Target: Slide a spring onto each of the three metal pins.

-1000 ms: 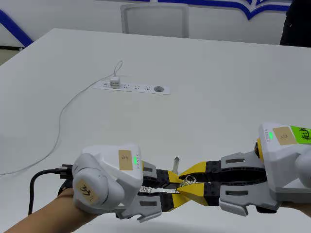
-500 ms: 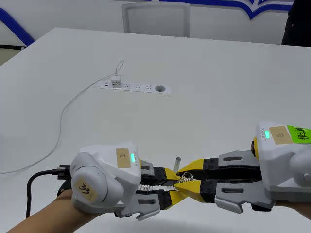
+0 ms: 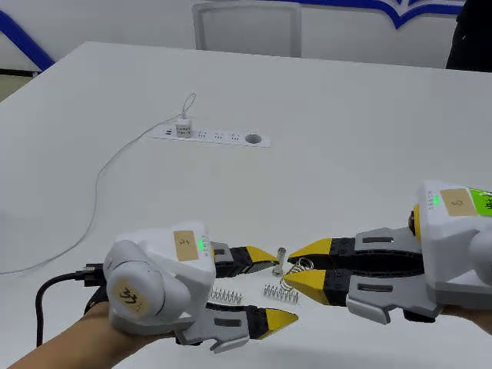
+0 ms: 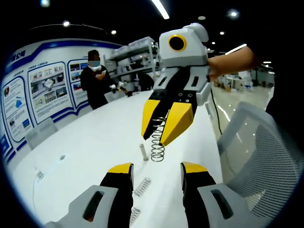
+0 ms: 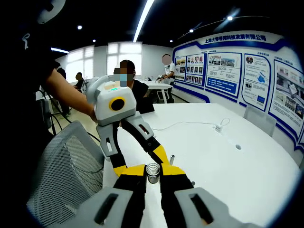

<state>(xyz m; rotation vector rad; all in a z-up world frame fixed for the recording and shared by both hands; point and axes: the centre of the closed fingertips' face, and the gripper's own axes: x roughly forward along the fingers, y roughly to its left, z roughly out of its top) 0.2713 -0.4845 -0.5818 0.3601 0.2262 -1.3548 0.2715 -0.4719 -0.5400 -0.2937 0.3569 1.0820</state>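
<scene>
White table [image 3: 346,154]. My right gripper [image 3: 290,267] pinches a spring [image 3: 298,267], axis roughly along the jaws, free end past the tips, just beside the upright, bare pin [image 3: 280,254]. My left gripper [image 3: 278,286] is spread, empty. Two loose springs [image 3: 225,295] lie flat. I judge none seated yet.

Gap betw. left claw [image 3: 285,287] & right claw [image 3: 288,265]: blocked by upright pin [image 3: 280,256], 2 loose springs [image 3: 225,295]. Surface [image 3: 346,154] beyond: open to power strip [image 3: 215,138], cable [image 3: 100,181].
</scene>
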